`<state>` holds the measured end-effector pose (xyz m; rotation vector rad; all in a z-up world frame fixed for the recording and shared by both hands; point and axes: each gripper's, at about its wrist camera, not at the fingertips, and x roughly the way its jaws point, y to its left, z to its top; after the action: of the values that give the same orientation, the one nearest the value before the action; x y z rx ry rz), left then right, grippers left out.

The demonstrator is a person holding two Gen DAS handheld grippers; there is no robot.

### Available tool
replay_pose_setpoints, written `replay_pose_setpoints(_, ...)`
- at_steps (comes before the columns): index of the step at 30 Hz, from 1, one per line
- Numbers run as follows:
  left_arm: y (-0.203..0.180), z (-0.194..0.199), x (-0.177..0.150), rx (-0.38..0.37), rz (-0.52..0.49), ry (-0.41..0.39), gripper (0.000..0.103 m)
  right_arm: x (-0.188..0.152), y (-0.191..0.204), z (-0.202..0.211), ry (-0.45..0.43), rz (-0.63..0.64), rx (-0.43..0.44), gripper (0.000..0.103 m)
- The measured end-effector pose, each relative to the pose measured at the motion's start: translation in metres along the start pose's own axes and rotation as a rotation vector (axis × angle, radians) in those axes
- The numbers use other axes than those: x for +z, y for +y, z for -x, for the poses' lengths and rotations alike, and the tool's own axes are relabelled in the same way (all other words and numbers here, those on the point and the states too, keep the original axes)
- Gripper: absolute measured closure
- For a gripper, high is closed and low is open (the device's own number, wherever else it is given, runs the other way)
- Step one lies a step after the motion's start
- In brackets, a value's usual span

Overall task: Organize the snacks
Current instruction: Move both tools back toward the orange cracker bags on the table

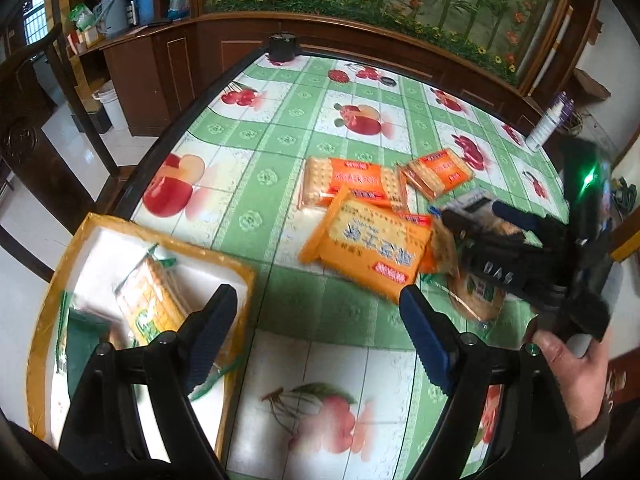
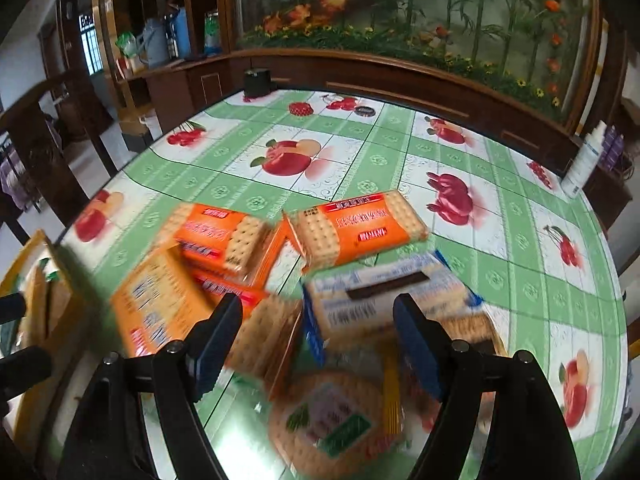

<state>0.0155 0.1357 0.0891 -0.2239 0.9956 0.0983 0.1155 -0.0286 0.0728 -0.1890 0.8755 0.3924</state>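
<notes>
Left tongs point(image 1: 320, 320) open, empty, right tongs point(image 2: 318, 332) open over cracker packs point(image 2: 384, 300)

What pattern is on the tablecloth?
Green and white checks with printed fruit on the tablecloth, clearest in the right wrist view.

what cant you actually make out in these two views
- Box contents, left wrist view: the left gripper covers the near part, and the picture edge cuts off the box.
- Round green-label cracker pack, right wrist view: print blurred, unreadable.
- Blue-edged pack, right wrist view: its lower part sits behind the right gripper; whether it touches the pack is unclear.
- Small dark disc far on the table: too small to identify.
</notes>
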Motion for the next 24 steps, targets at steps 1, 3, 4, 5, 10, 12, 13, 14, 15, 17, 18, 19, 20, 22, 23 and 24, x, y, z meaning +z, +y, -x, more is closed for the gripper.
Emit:
replay_pose_setpoints(1, 0.001, -0.002, 0.003, -0.003, 0.015, 0.002, 0.019, 0.000, 0.001, -0.005, 0.012, 0.011, 0.003, 0.025)
replay_pose_setpoints(3, 0.003, -0.005, 0.006, -0.016, 0.037, 0.008, 0.019, -0.004, 0.006, -0.012, 0.045, 0.046, 0.013, 0.025)
replay_pose_setpoints(4, 0.004, -0.007, 0.007, -0.021, 0.047, 0.011, 0.019, -0.008, 0.010, -0.011, 0.041, 0.069, 0.007, 0.025)
replay_pose_setpoints(5, 0.003, -0.009, 0.009, -0.026, 0.055, 0.014, 0.019, -0.011, 0.015, -0.007, 0.036, 0.091, 0.007, 0.025)
replay_pose_setpoints(10, -0.004, -0.019, 0.009, -0.031, 0.055, 0.034, 0.019, -0.030, 0.029, 0.017, 0.045, 0.143, 0.147, 0.022)
replay_pose_setpoints(12, -0.006, -0.020, 0.007, -0.028, 0.061, 0.033, 0.019, -0.032, 0.025, 0.027, 0.031, 0.131, 0.162, 0.022)
replay_pose_setpoints(13, -0.008, -0.021, 0.006, -0.030, 0.063, 0.038, 0.019, -0.033, 0.022, 0.031, 0.031, 0.122, 0.165, 0.022)
replay_pose_setpoints(14, -0.008, -0.022, 0.005, -0.032, 0.064, 0.043, 0.019, -0.034, 0.018, 0.035, 0.031, 0.107, 0.163, 0.022)
replay_pose_setpoints(15, -0.009, -0.024, 0.003, -0.035, 0.065, 0.048, 0.019, -0.035, 0.015, 0.037, 0.029, 0.093, 0.162, 0.022)
replay_pose_setpoints(17, -0.012, -0.029, 0.000, -0.035, 0.064, 0.059, 0.019, -0.040, 0.007, 0.044, 0.024, 0.067, 0.183, 0.022)
replay_pose_setpoints(18, -0.014, -0.032, -0.003, -0.035, 0.065, 0.068, 0.019, -0.042, 0.004, 0.045, 0.024, 0.057, 0.193, 0.022)
replay_pose_setpoints(19, -0.015, -0.035, -0.004, -0.038, 0.066, 0.074, 0.019, -0.045, 0.001, 0.047, 0.024, 0.049, 0.199, 0.022)
replay_pose_setpoints(20, -0.017, -0.037, -0.005, -0.041, 0.068, 0.079, 0.019, -0.048, -0.003, 0.048, 0.025, 0.040, 0.199, 0.022)
replay_pose_setpoints(22, -0.020, -0.043, -0.008, -0.041, 0.068, 0.083, 0.019, -0.050, -0.007, 0.045, 0.031, 0.021, 0.194, 0.022)
replay_pose_setpoints(23, -0.021, -0.046, -0.008, -0.036, 0.069, 0.082, 0.019, -0.052, -0.010, 0.045, 0.033, 0.007, 0.196, 0.022)
replay_pose_setpoints(24, -0.021, -0.050, -0.009, -0.022, 0.073, 0.082, 0.019, -0.054, -0.014, 0.044, 0.037, -0.011, 0.202, 0.022)
